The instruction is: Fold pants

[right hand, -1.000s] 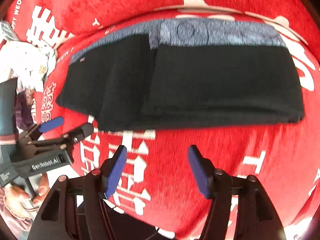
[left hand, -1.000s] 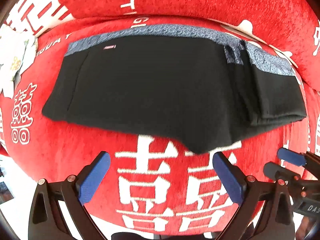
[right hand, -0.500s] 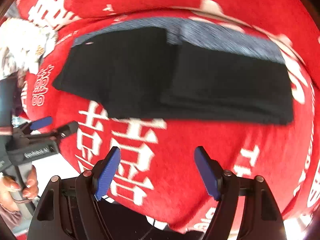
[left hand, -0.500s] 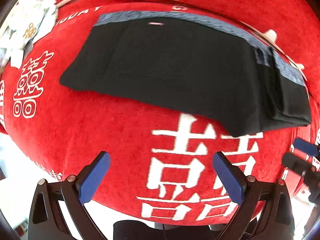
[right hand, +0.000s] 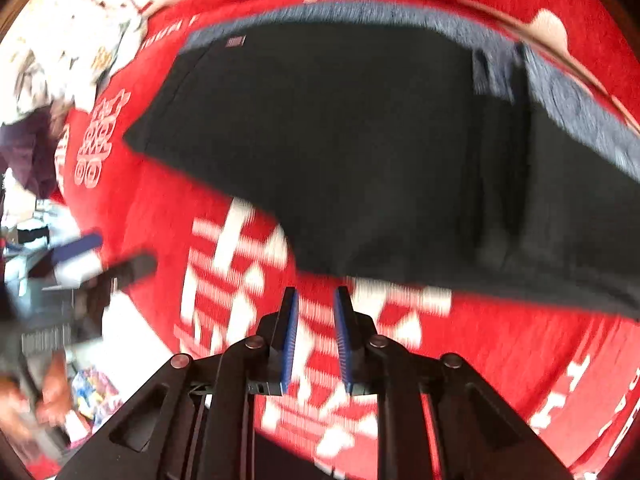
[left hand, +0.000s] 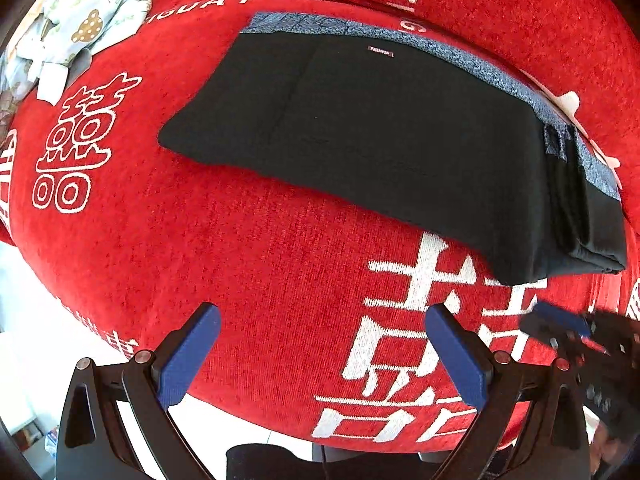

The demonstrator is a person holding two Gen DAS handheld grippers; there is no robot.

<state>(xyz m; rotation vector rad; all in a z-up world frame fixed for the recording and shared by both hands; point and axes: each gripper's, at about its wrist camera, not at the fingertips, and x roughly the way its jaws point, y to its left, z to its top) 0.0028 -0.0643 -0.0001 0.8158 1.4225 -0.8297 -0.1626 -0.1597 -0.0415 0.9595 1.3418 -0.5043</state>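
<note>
The black pants (left hand: pixel 380 136) with a grey-blue waistband lie folded flat on the red cover (left hand: pixel 260 272) with white characters; they also show in the right wrist view (right hand: pixel 360 152). A folded layer is stacked at their right end. My left gripper (left hand: pixel 320 344) is open and empty, hovering in front of the pants' near edge. My right gripper (right hand: pixel 315 332) has its jaws nearly together with a small gap, empty, just short of the pants' near edge. It also appears blurred at the right of the left view (left hand: pixel 568 328).
A pale patterned cloth (left hand: pixel 84 20) lies crumpled at the far left of the red surface. The surface's front edge drops to a white floor at lower left. The left gripper and a hand show at the left of the right view (right hand: pixel 80 264).
My right gripper has narrowed from wide open to nearly shut and swung left and closer to the pants. My left gripper has shifted left, staying open.
</note>
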